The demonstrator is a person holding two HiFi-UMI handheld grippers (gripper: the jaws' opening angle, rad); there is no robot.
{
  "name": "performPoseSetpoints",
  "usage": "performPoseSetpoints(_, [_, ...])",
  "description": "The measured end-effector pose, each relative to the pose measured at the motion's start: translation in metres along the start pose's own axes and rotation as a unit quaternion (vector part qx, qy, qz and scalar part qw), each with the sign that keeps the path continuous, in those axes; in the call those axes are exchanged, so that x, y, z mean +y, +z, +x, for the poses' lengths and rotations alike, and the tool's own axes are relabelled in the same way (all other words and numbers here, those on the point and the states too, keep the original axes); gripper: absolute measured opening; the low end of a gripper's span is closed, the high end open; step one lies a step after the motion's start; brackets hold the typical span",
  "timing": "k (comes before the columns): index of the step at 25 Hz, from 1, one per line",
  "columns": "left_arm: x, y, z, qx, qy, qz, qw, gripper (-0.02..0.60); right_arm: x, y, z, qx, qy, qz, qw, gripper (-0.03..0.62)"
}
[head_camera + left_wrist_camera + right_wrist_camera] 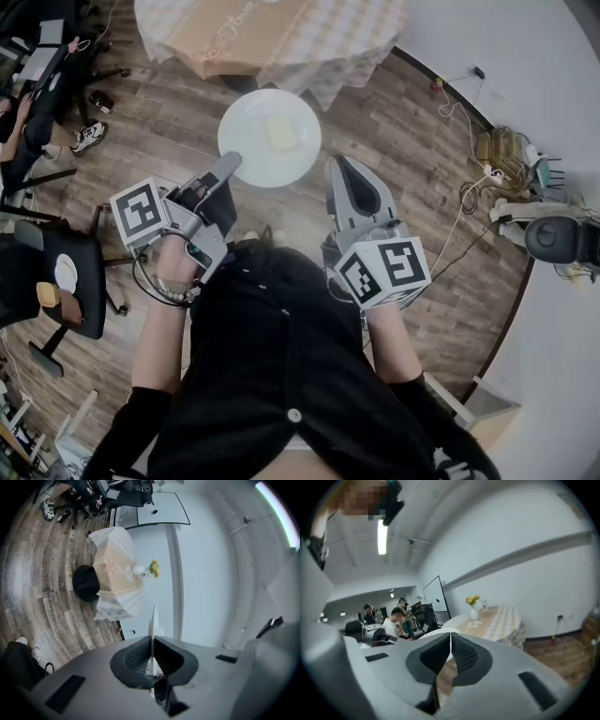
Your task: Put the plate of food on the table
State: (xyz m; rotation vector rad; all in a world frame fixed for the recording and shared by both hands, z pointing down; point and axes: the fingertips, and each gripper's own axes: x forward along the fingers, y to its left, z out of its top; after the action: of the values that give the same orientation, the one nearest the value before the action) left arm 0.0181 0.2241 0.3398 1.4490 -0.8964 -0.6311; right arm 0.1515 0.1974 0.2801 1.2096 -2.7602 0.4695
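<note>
So the person's standing w/ a gripper in each hand, both carrying the white plate [269, 138] out in front. The left gripper [231, 162] is pinching the plate's left rim, jaws squeezed nearly together on the thin edge. The right gripper [336, 164] is doing the same on the right rim, jaws clamped on it too. The plate's hanging level over the wood floor [394, 131], near the table [234, 37] w/ the checked cloth but not on it yet. A pale yellow bit of food [281, 131] is sitting mid-plate. A vase [474, 613] w/ yellow flowers is standing on the table.
</note>
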Motion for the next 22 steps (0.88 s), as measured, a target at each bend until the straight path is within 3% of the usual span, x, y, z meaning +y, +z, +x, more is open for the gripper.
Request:
performPoseSetpoints(5, [-0.002,0.001,-0.008,0.0,-0.005,-0.001,1.0,0.012,0.0,-0.024,0.01,0.02,0.034,0.185,0.982,0.011])
performPoseSetpoints(7, [-0.002,0.004,-0.015,0.001,-0.009,-0.002,1.0,0.011,0.006,-0.03,0.015,0.021,0.048,0.247,0.968,0.088])
performPoseSetpoints(9, [-0.003,0.004,-0.018,0.002,-0.013,-0.004,0.9999,0.011,0.009,-0.035,0.019,0.022,0.056,0.29,0.955,0.097])
performPoseSetpoints(14, [-0.007,0.004,-0.015,0.006,-0.022,-0.007,0.9997,0.011,0.018,-0.032,0.03,0.015,0.103,0.33,0.938,0.098])
performPoseSetpoints(22, [-0.011,0.004,-0.014,0.008,-0.026,0.0,0.9996,0.011,0.022,-0.028,0.032,0.008,0.106,0.332,0.937,0.044])
